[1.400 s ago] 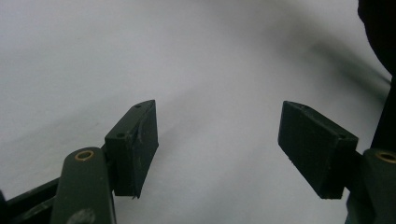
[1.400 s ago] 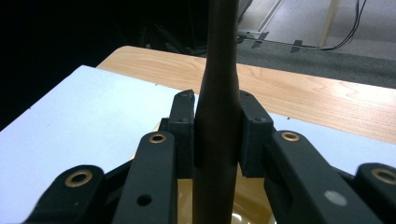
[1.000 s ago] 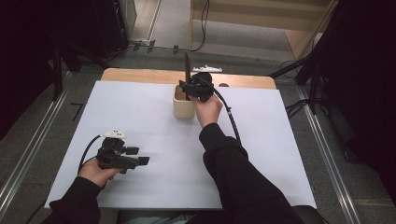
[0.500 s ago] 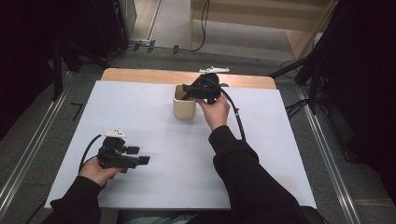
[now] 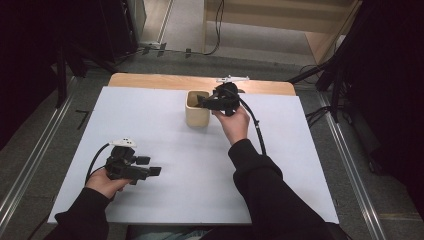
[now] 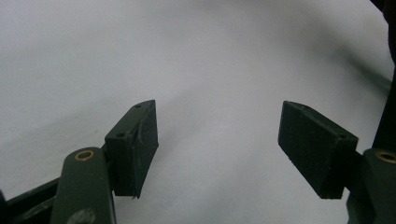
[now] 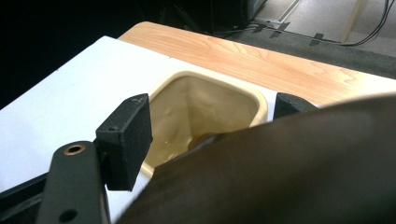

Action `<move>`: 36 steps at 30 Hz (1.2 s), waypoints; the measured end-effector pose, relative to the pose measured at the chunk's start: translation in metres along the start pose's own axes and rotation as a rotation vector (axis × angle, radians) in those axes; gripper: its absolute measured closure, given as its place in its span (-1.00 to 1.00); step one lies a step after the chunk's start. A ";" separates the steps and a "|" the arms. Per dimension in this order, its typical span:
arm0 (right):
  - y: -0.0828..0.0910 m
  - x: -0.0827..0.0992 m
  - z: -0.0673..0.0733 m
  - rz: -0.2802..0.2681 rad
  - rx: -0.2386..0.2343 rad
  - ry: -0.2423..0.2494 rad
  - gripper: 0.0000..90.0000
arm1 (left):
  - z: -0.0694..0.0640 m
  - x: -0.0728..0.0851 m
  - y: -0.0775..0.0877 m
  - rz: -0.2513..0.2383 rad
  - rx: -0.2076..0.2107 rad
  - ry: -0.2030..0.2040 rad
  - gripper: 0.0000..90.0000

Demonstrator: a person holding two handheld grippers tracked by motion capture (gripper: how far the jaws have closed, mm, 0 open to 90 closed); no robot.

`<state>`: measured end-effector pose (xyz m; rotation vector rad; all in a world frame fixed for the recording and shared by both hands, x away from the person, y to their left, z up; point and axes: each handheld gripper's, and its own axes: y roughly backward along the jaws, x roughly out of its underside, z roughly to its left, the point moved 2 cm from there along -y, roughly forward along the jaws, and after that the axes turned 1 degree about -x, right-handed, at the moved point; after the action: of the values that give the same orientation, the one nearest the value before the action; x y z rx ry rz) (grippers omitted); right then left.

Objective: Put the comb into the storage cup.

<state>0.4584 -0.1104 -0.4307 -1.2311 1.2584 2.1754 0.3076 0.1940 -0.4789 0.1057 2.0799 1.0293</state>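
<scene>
Right gripper (image 5: 202,102) is hovering open just beside the cream cup (image 5: 197,111) (rigid, probably light; grip rim wall).

We see a wooden counter (image 5: 150,80) under a white sheet (image 5: 170,150) that covers most of it. Beyond it, we spot cables (image 5: 218,30) trailing over grey floor (image 5: 185,25), with metal rails (image 5: 30,165) flanking both sides.
</scene>
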 end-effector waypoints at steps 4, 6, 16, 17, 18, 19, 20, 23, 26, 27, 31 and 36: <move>0.004 0.003 -0.002 0.006 -0.011 -0.012 -0.42 | 0.000 -0.001 -0.002 0.000 0.004 -0.002 -0.34; 0.006 0.005 -0.003 0.010 -0.013 -0.012 -0.42 | 0.000 -0.002 -0.002 0.000 0.007 -0.001 -0.34; 0.015 0.016 -0.005 0.017 -0.034 -0.008 -0.42 | 0.001 -0.006 -0.004 0.001 0.013 -0.006 -0.34; 0.017 0.017 -0.005 0.020 -0.038 -0.009 -0.42 | 0.001 -0.006 -0.005 -0.001 0.014 -0.006 -0.34; 0.018 0.018 -0.004 0.021 -0.038 -0.004 -0.42 | 0.001 -0.007 -0.005 -0.003 0.014 -0.005 -0.34; 0.019 0.019 -0.004 0.021 -0.040 -0.003 -0.42 | 0.001 -0.007 -0.005 -0.003 0.015 -0.006 -0.34; 0.020 0.020 -0.004 0.020 -0.038 0.002 -0.42 | 0.002 -0.008 -0.005 0.003 0.012 -0.008 -0.34; 0.026 0.022 -0.004 0.013 -0.051 -0.002 -0.42 | 0.002 -0.009 -0.006 0.000 0.014 -0.007 -0.34; 0.030 0.026 -0.003 0.016 -0.067 0.000 -0.45 | 0.003 -0.010 -0.006 -0.002 0.015 -0.006 -0.34; 0.031 0.027 -0.003 0.016 -0.074 0.004 -0.45 | 0.003 -0.010 -0.006 -0.002 0.015 -0.005 -0.34; 0.034 0.033 -0.005 0.028 -0.072 0.010 -0.45 | 0.003 -0.010 -0.007 -0.002 0.017 -0.005 -0.34; 0.039 0.038 -0.007 0.020 -0.077 0.005 -0.45 | 0.005 -0.010 -0.006 -0.004 0.016 -0.001 -0.34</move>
<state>0.4153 -0.1422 -0.4425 -1.2594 1.2045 2.2554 0.3191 0.1891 -0.4783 0.1101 2.0875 1.0099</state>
